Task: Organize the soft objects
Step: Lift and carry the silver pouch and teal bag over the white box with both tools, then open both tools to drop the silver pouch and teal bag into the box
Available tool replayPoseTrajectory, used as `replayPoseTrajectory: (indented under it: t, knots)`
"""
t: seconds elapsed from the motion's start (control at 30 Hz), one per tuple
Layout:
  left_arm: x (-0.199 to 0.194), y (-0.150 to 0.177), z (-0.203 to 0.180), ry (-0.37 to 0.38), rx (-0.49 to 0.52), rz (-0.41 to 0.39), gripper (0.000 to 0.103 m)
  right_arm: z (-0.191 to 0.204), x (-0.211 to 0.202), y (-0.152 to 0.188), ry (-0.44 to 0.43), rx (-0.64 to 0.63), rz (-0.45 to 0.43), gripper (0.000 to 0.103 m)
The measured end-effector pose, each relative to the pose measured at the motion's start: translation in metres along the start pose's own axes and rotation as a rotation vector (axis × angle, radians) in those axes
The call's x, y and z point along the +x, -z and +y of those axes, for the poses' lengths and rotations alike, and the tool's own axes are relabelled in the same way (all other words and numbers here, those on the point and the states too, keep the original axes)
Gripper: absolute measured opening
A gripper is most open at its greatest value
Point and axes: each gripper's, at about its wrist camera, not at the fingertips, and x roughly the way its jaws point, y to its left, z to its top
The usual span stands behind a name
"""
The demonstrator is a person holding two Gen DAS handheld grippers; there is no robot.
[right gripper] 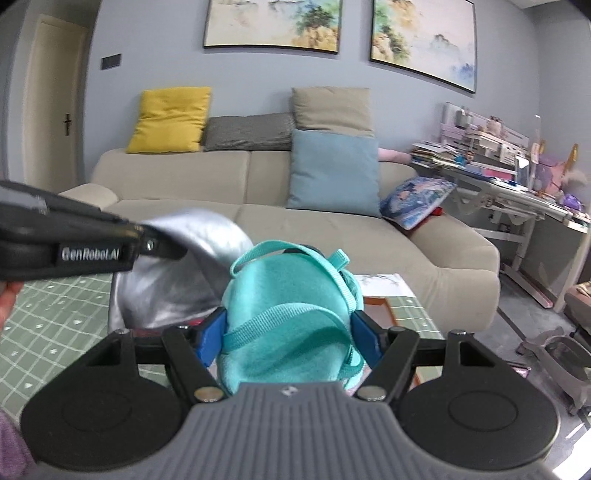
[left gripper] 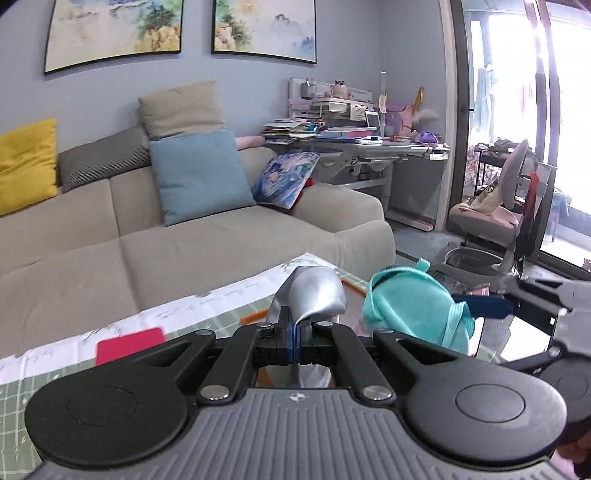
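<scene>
Left wrist view first: the left gripper (left gripper: 294, 334) is clenched tight on a thin edge of one silver fabric piece (left gripper: 314, 295), which billows up just past the fingertips, above the near table (left gripper: 44, 373) with its green checked cover. To the right of it hangs one teal pouch (left gripper: 413, 306) with teal straps (looks like a little bag, can't tell exactly what kind), and the right gripper (left gripper: 484, 306) comes in from the right edge with a blue pad against it. One red card-like thing (left gripper: 129, 345) lies on the table at left.

Right wrist view: the right gripper (right gripper: 288, 339) has its jaws spread wide, both blue pads pressing the sides of the teal pouch, so it's grasping that. The silver piece sits just left of it, touching or nearly so.

Far side: one beige sofa (right gripper: 332, 225) with five cushions, yellow (right gripper: 170, 118), grey striped (right gripper: 247, 131), beige (right gripper: 330, 107), blue (right gripper: 334, 171), patterned (right gripper: 417, 201). Two paintings (right gripper: 273, 22) on the wall, and one cluttered desk (right gripper: 517, 192) at far right.
</scene>
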Motion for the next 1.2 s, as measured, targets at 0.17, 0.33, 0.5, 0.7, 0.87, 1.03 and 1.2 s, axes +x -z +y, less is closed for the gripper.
replayPoseTrajectory:
  t: [0.17, 0.33, 0.5, 0.7, 0.87, 1.03, 1.2]
  knots:
    - [0.040, -0.016, -0.010, 0.016, -0.037, 0.030, 0.001, -0.025, 0.034, -0.001, 0.048, 0.010, 0.031, 0.071]
    - [0.085, -0.017, -0.016, 0.029, -0.058, 0.122, 0.001, -0.038, 0.077, 0.011, 0.042, -0.021, 0.106, 0.071]
    - [0.132, 0.001, -0.019, 0.062, -0.062, 0.282, 0.001, -0.050, 0.113, 0.027, 0.006, -0.058, 0.221, 0.071]
    - [0.180, 0.024, -0.025, 0.029, -0.007, 0.401, 0.001, -0.055, 0.152, 0.042, -0.034, -0.128, 0.356, 0.071]
    - [0.200, 0.036, -0.027, 0.012, 0.028, 0.461, 0.002, -0.047, 0.174, 0.054, -0.034, -0.218, 0.441, 0.071]
    - [0.210, 0.040, -0.031, -0.013, 0.066, 0.485, 0.003, -0.045, 0.188, 0.061, -0.034, -0.259, 0.496, 0.072]
    - [0.214, 0.044, -0.028, -0.025, 0.067, 0.503, 0.015, -0.043, 0.190, 0.067, -0.035, -0.271, 0.522, 0.074]
